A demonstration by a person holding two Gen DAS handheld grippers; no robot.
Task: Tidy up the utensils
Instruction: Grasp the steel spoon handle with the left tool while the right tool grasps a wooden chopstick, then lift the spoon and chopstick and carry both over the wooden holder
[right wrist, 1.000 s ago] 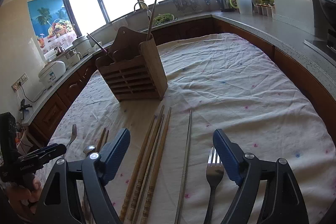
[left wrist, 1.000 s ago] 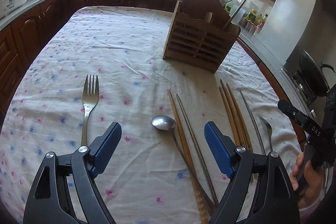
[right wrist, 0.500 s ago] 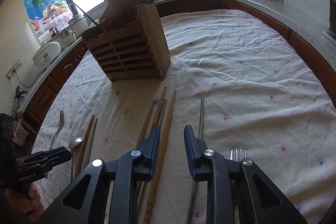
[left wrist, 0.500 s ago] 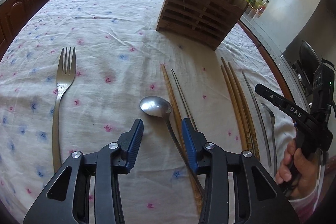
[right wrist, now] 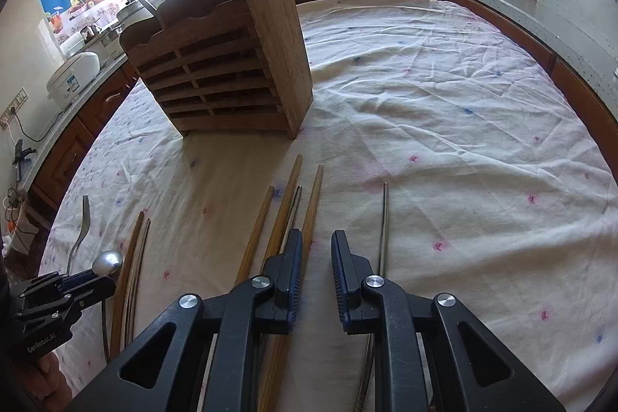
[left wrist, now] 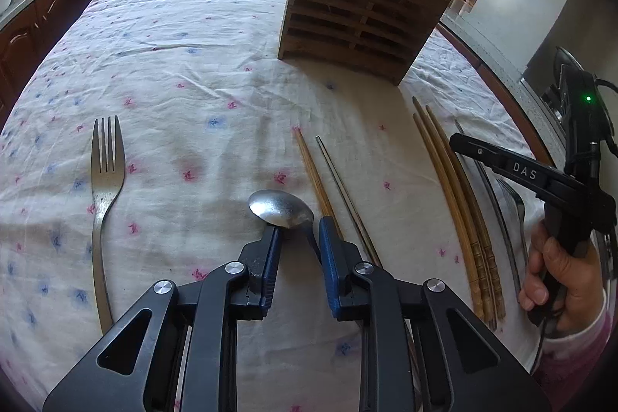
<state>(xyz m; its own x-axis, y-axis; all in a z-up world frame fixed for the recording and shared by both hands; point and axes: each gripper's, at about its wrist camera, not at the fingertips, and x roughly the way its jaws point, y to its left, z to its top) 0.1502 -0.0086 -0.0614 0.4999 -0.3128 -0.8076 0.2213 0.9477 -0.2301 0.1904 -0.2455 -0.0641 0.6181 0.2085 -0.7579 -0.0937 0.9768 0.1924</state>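
Observation:
A metal spoon [left wrist: 280,209] lies on the flowered cloth [left wrist: 185,72]. My left gripper [left wrist: 299,242] straddles the spoon's thin neck and its jaws are closing; the blue pads stand apart from the metal. In the right wrist view that gripper [right wrist: 96,280] shows at the lower left with the spoon bowl [right wrist: 108,262] at its tip. My right gripper [right wrist: 316,253] hangs low over several wooden chopsticks [right wrist: 286,203], jaws closing, with only cloth showing in the gap. One chopstick [right wrist: 313,203] runs under its left finger. A slatted wooden holder [left wrist: 359,22] stands behind.
A fork [left wrist: 106,172] lies at the left, a wooden and a metal chopstick [left wrist: 324,176] right of the spoon. A steel chopstick [right wrist: 383,219] lies right of my right gripper. A second fork [left wrist: 511,195] lies near the right edge. Counters ring the table.
Both grippers have sunk toward the cloth and their jaws have narrowed from wide to a small gap. The left one has come around the spoon's neck, the right one over the wooden chopsticks.

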